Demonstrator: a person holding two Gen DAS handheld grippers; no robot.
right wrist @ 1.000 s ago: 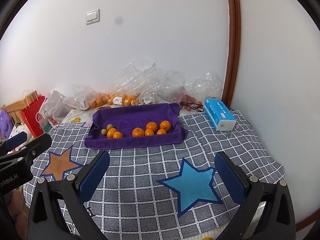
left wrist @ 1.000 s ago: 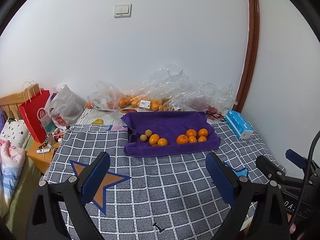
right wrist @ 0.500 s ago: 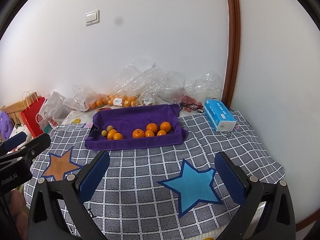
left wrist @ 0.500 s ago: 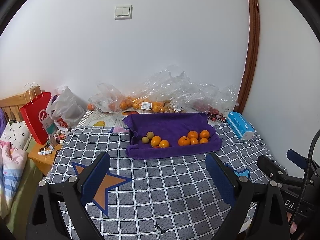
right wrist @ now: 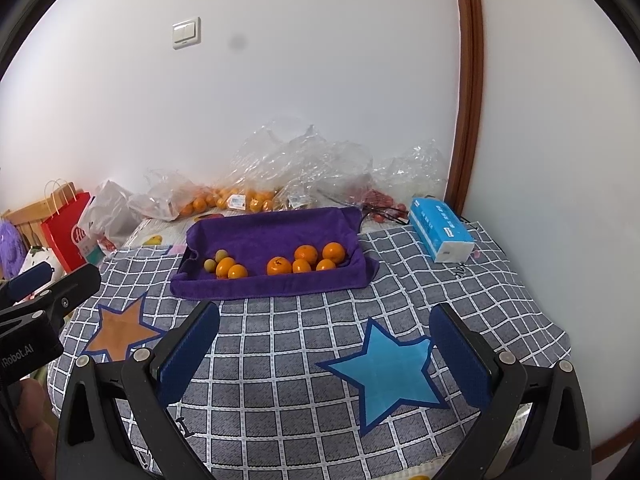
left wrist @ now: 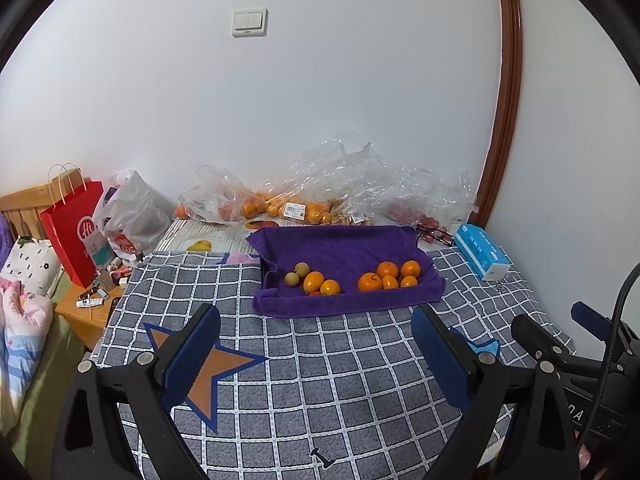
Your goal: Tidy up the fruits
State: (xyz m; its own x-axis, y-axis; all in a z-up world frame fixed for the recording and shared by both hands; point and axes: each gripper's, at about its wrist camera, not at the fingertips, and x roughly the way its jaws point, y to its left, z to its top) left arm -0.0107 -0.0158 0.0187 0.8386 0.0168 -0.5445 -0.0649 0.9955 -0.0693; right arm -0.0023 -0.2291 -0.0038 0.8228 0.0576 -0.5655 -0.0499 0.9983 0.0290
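My left gripper (left wrist: 316, 354) jaws apart, empty | my right gripper (right wrist: 324, 342) jaws apart, empty | both over checked cloth (right wrist: 280, 344) | oranges (right wrist: 306, 260) on far purple towel (right wrist: 272, 232)

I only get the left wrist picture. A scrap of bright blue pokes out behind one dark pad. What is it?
Observer: The right wrist view shows it whole: a blue star on the checked cloth.
Operator: Is the other gripper carrying any fruit?
Observer: No. The right gripper is open, with nothing between its fingers.
Operator: What holds up the gripper I look through?
Observer: A hand shows just under the body of the left gripper.
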